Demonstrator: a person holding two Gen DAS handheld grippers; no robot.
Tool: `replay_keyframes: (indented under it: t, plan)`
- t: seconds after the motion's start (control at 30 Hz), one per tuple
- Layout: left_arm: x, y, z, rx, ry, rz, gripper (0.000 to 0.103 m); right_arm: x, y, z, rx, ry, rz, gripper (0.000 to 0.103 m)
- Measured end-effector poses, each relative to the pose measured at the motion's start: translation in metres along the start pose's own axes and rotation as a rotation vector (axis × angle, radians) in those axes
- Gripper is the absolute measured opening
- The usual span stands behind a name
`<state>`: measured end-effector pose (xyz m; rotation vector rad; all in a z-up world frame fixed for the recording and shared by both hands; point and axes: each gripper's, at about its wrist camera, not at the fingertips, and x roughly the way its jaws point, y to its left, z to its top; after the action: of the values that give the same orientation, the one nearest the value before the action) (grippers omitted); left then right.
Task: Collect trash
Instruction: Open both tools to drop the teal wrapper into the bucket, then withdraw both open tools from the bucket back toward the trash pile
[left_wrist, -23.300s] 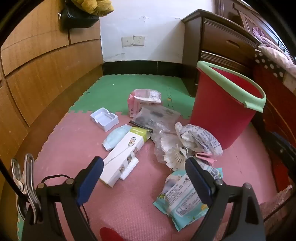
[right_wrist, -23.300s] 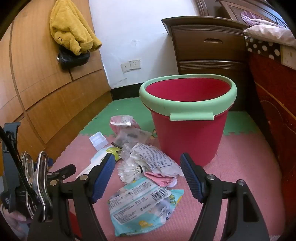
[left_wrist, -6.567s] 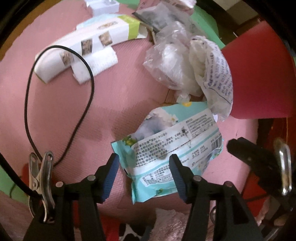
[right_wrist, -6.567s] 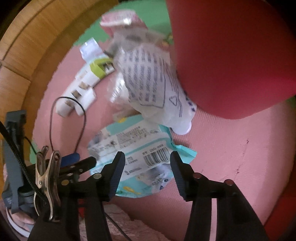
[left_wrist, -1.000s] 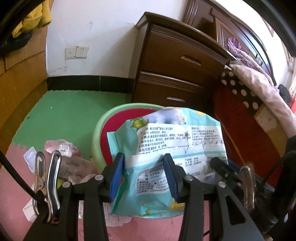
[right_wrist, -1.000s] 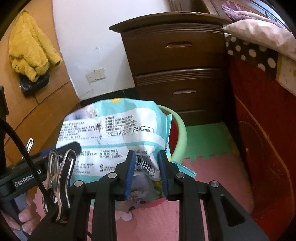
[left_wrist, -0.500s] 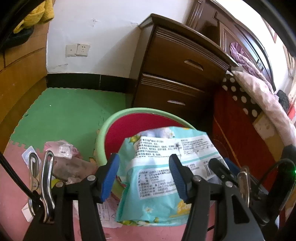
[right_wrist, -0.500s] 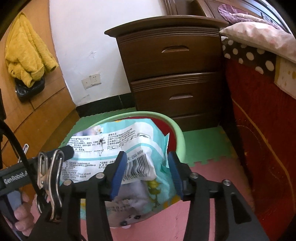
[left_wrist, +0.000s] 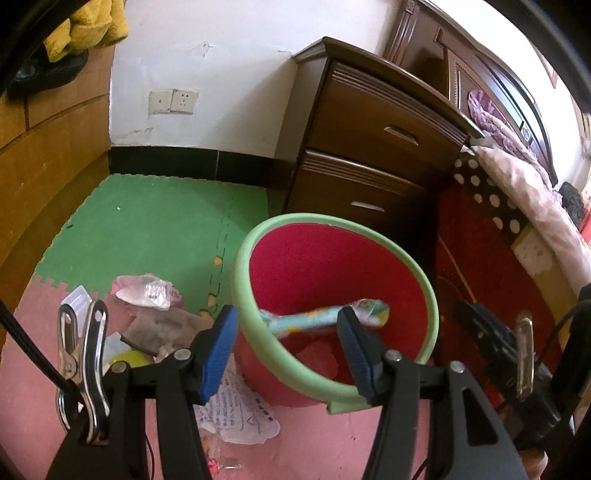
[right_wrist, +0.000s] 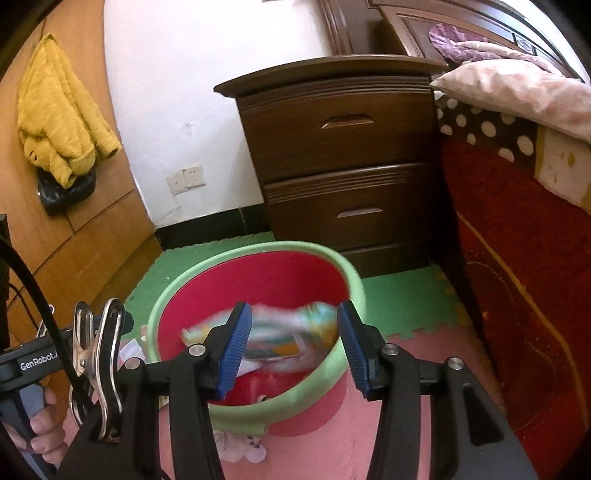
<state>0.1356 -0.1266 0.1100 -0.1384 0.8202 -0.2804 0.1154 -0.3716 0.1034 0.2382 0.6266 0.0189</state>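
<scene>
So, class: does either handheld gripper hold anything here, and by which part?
Nothing is held. Both the left gripper and the right gripper have just opened, and the teal printed plastic packet sits blurred inside the red bucket with a green rim.

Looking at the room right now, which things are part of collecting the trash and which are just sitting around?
Part of the job:
- red bin, green rim
- teal wrapper inside the bin
- white printed bag on the pink mat
- clear plastic wrapper on the mat
- left hand-held gripper and right hand-held gripper, both open

Just lying about:
- nightstand
- yellow jacket
- wall socket
- bed
</scene>
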Motion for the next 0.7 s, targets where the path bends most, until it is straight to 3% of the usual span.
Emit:
replay_keyframes:
  t: [0.7]
  plan:
    - [-0.022,0.049,-0.043,0.002,0.041,0.132,0.059,-0.006,0.038,-0.033,-0.002,0.057,0.076,0.049]
